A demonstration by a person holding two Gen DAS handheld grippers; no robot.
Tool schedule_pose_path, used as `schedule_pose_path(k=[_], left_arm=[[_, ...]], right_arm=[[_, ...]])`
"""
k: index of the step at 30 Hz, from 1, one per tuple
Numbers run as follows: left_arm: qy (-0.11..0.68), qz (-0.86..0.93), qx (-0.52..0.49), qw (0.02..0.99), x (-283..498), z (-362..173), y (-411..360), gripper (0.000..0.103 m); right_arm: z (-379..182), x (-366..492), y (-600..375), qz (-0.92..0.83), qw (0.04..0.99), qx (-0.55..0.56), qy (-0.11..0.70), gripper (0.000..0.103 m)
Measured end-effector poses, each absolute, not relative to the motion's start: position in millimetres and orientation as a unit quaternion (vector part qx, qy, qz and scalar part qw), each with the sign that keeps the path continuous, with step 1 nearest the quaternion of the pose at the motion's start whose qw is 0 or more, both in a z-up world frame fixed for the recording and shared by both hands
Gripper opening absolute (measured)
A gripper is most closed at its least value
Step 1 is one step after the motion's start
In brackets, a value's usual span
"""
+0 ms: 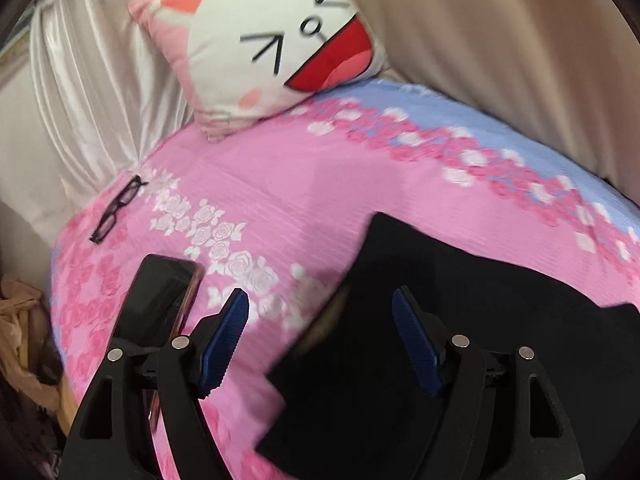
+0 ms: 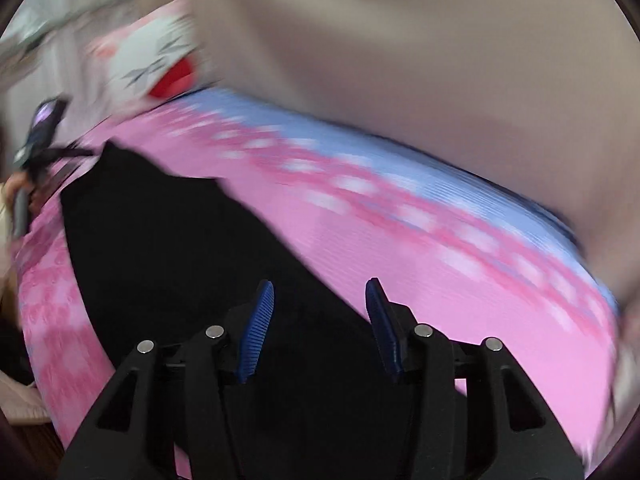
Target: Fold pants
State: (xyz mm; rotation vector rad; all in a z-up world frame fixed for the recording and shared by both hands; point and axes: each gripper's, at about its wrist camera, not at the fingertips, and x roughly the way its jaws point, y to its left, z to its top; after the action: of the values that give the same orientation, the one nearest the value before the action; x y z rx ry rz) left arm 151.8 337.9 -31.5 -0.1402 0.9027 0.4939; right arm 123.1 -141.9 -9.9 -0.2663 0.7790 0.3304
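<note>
A bed (image 1: 320,200) with a pink sheet printed in roses, blue along its far edge, fills both views, with beige curtains (image 1: 500,40) behind it. Black pants (image 1: 460,300) lie flat on the sheet, spread from the near edge toward the middle of the bed; in the right wrist view they (image 2: 180,260) run from the lower centre up toward the left. A cat-face pillow (image 1: 272,40), white and pink with a wide red mouth, leans at the head of the bed.

The left gripper (image 1: 320,336) hangs above the near left edge of the pants with its blue-padded jaws wide apart, gripping nothing; whether the right-hand pad touches the cloth is unclear. The right gripper (image 2: 320,328) sits over the pants with its jaws also apart and nothing between them; that view is badly blurred.

A dark phone (image 1: 160,304) lies on the sheet just left of the left gripper. Black glasses (image 1: 116,210) rest farther off, near the bed's left edge. No readable writing shows anywhere.
</note>
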Motion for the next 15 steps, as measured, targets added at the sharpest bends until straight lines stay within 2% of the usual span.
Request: schedule_pose_path(k=[4, 6, 8, 10, 13, 15], left_arm=[[0.469, 0.215, -0.086, 0.852, 185.4, -55.4, 361.6, 0.072], [0.462, 0.211, -0.084, 0.857, 198.7, -60.8, 365.3, 0.073], [0.459, 0.222, -0.051, 0.859, 210.0, -63.2, 364.3, 0.071], [0.448, 0.239, -0.023, 0.861, 219.5, -66.5, 363.6, 0.071], [0.447, 0.258, -0.011, 0.857, 238.2, -67.9, 369.2, 0.071], [0.447, 0.28, 0.013, 0.85, 252.0, -68.6, 370.3, 0.071]], right_arm=[[-48.9, 207.1, -58.3, 0.209, 0.872, -0.15, 0.417, 0.047], [-67.7, 232.9, -37.2, 0.201, 0.863, -0.156, 0.436, 0.047], [-82.5, 256.1, -24.8, 0.216, 0.853, -0.133, 0.457, 0.016], [-78.3, 259.5, -14.3, 0.215, 0.856, -0.144, 0.448, 0.003], [-78.4, 272.5, -17.9, 0.188, 0.864, -0.137, 0.446, 0.004], [-85.1, 280.7, -20.5, 0.186, 0.866, -0.119, 0.45, 0.007]])
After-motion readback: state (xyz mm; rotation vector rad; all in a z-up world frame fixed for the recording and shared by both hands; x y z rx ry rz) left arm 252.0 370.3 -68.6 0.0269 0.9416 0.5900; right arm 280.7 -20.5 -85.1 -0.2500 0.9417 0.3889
